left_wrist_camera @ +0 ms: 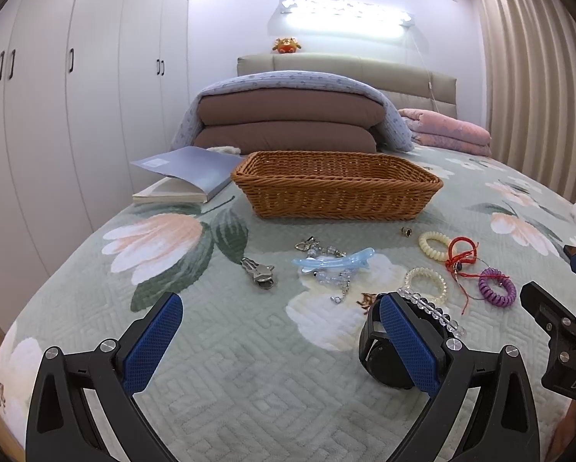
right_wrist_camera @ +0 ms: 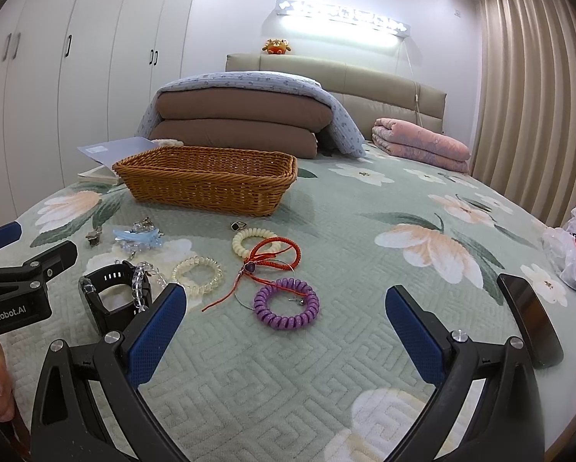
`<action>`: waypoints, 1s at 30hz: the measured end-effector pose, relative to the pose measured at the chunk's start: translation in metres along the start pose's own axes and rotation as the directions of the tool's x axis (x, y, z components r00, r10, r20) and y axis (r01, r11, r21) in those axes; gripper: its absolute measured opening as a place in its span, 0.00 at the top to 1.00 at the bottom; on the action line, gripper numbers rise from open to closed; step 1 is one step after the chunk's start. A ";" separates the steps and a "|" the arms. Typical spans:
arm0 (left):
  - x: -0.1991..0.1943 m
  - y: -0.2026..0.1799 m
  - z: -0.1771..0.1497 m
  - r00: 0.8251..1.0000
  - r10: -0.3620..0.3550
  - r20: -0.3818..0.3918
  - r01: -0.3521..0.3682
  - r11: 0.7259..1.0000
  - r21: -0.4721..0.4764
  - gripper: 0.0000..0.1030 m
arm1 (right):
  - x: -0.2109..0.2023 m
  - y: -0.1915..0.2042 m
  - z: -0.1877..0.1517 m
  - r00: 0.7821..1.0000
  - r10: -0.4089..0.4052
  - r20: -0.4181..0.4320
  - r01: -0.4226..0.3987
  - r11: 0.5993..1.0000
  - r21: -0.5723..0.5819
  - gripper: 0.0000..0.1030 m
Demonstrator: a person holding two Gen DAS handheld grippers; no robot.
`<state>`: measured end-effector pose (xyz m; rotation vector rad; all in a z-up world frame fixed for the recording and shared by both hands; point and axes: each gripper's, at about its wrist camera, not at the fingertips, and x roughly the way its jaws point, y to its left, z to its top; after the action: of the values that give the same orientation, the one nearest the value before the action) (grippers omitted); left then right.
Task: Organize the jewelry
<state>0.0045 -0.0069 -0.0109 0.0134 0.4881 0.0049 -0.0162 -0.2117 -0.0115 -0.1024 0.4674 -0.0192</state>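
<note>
Wicker basket point(left_wrist_camera: 336, 184) stands at the far end of the scatter in the left wrist view, dead ahead of the left gripper point(left_wrist_camera: 278, 340), whose blue pads are wide apart and hold nothing. Its right pad sits just in front of a black watch point(left_wrist_camera: 372, 350) with a clear bead bracelet point(left_wrist_camera: 434, 310) draped over it; these are the nearest pieces to this hand. Further on lie a light blue hair clip point(left_wrist_camera: 332, 261), lying crosswise, and a metal clip point(left_wrist_camera: 259, 271).

From the right wrist view, the right gripper point(right_wrist_camera: 284, 329) is also spread open and empty. A purple coil hair tie point(right_wrist_camera: 286, 304) lies straight ahead between its pads and close by, with a red cord bracelet point(right_wrist_camera: 268, 258) just beyond. The basket point(right_wrist_camera: 207, 184) is ahead and to the left. I judge the purple tie the right hand's easiest reach.
</note>
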 end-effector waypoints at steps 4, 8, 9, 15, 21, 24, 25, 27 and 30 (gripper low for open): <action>0.001 0.000 0.000 1.000 -0.003 -0.006 0.003 1.000 -0.002 0.01 | -0.001 0.000 0.000 1.000 -0.001 0.000 0.001 1.000 -0.002 0.00; 0.001 0.000 0.000 1.000 -0.004 -0.008 0.003 1.000 -0.003 0.01 | -0.001 0.000 0.000 1.000 -0.001 -0.001 0.001 1.000 -0.001 0.00; 0.001 0.000 0.000 1.000 -0.003 -0.009 0.003 1.000 -0.003 0.01 | 0.000 0.000 0.000 1.000 -0.001 0.000 0.001 1.000 0.000 0.00; 0.001 -0.002 0.000 1.000 -0.002 -0.007 0.002 1.000 0.006 0.01 | 0.000 0.000 0.000 1.000 -0.002 0.001 0.002 1.000 0.000 0.00; 0.002 -0.002 -0.001 1.000 -0.001 -0.009 0.001 1.000 0.007 0.01 | -0.001 0.000 -0.001 1.000 -0.003 0.001 0.003 1.000 -0.001 0.00; 0.002 -0.002 -0.001 1.000 -0.001 -0.011 0.001 1.000 0.008 0.01 | 0.000 0.000 0.000 1.000 -0.003 0.003 0.003 1.000 0.000 0.00; 0.002 -0.002 -0.001 1.000 -0.001 -0.011 0.001 1.000 0.008 0.01 | -0.001 0.000 0.000 1.000 -0.003 0.004 0.003 1.000 0.000 0.00; 0.002 -0.002 -0.001 1.000 -0.001 -0.011 0.001 1.000 0.007 0.01 | 0.000 0.000 0.000 1.000 -0.003 0.005 0.003 1.000 0.000 0.00; 0.002 -0.002 -0.001 1.000 -0.002 -0.011 0.002 1.000 0.007 0.01 | 0.000 0.000 0.000 1.000 -0.003 0.007 0.003 1.000 0.001 0.00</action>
<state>0.0059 -0.0091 -0.0130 0.0199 0.4992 0.0016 -0.0168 -0.2120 -0.0117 -0.1021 0.4606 -0.0222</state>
